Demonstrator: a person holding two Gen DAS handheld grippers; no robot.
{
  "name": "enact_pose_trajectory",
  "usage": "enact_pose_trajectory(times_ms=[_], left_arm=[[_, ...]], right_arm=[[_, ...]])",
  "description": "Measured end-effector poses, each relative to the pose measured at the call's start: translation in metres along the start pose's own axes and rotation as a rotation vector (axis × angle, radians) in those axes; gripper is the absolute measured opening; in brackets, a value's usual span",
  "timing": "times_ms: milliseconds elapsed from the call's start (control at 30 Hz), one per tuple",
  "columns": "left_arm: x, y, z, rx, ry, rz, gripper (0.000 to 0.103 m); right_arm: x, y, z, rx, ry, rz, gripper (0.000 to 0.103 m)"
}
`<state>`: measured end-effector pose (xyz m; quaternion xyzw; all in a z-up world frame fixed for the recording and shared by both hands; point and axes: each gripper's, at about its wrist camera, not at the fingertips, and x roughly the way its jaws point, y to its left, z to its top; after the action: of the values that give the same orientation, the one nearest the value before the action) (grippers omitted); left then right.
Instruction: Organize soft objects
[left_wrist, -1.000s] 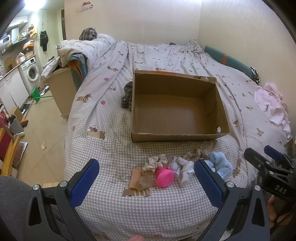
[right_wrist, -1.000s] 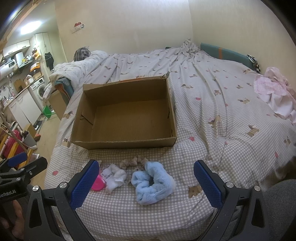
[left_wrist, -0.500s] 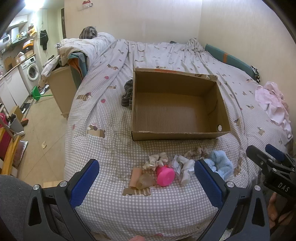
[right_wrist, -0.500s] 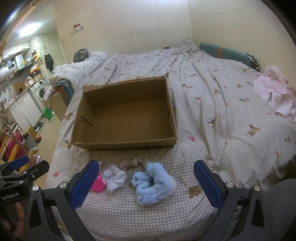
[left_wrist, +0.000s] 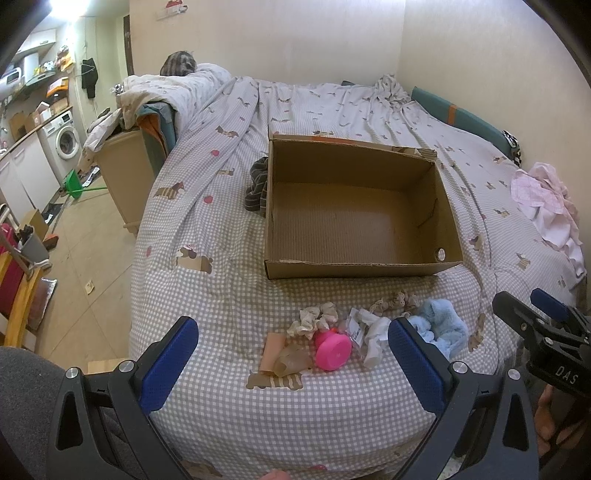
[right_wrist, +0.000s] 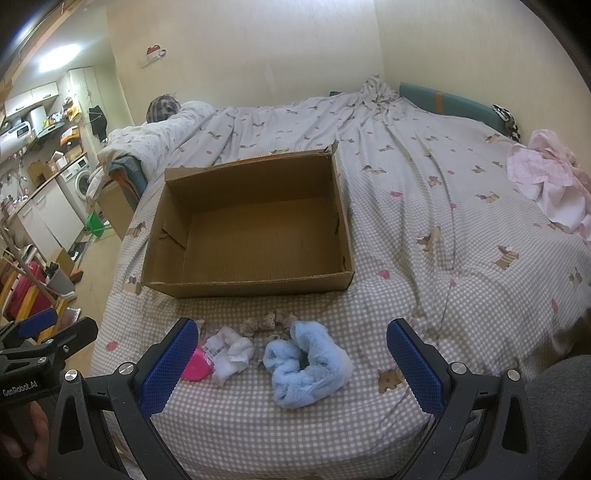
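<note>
An empty cardboard box (left_wrist: 354, 218) (right_wrist: 258, 236) stands open on the bed. In front of it lie a fluffy blue scrunchie (left_wrist: 441, 326) (right_wrist: 308, 363), a white sock (left_wrist: 373, 334) (right_wrist: 231, 349), a bright pink round item (left_wrist: 332, 345) (right_wrist: 197, 363), a beige scrunchie (left_wrist: 314, 317), a patterned scrunchie (left_wrist: 393, 302) (right_wrist: 267, 321) and a tan piece (left_wrist: 282, 356). My left gripper (left_wrist: 290, 343) is open and empty, just short of the pile. My right gripper (right_wrist: 291, 343) is open and empty, before the blue scrunchie.
The bed (right_wrist: 424, 206) has a checked, dog-print cover. Pink clothes (left_wrist: 546, 199) (right_wrist: 550, 184) lie at its right edge. A dark striped cloth (left_wrist: 258, 184) lies left of the box. A wooden cabinet (left_wrist: 122, 173) and floor clutter are to the left.
Both grippers have drawn back slightly, so the box and pile sit a little farther off. Nothing has been taken hold of.
</note>
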<state>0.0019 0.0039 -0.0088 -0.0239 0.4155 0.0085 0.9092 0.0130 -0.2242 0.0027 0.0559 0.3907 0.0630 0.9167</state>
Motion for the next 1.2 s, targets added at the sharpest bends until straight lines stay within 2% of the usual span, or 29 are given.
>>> enact_pose_trajectory(times_ms=[1067, 1200], left_arm=[[0.0035, 0.0002, 0.0006, -0.006, 0.022, 0.011, 0.103], [-0.0019, 0.0017, 0.0043, -0.008, 0.002, 0.021, 0.103]], right_arm=[[0.0007, 0.0020, -0.0024, -0.001, 0.013, 0.017, 0.103], [0.0001, -0.0020, 0.0041, 0.026, 0.044, 0.055, 0.103]])
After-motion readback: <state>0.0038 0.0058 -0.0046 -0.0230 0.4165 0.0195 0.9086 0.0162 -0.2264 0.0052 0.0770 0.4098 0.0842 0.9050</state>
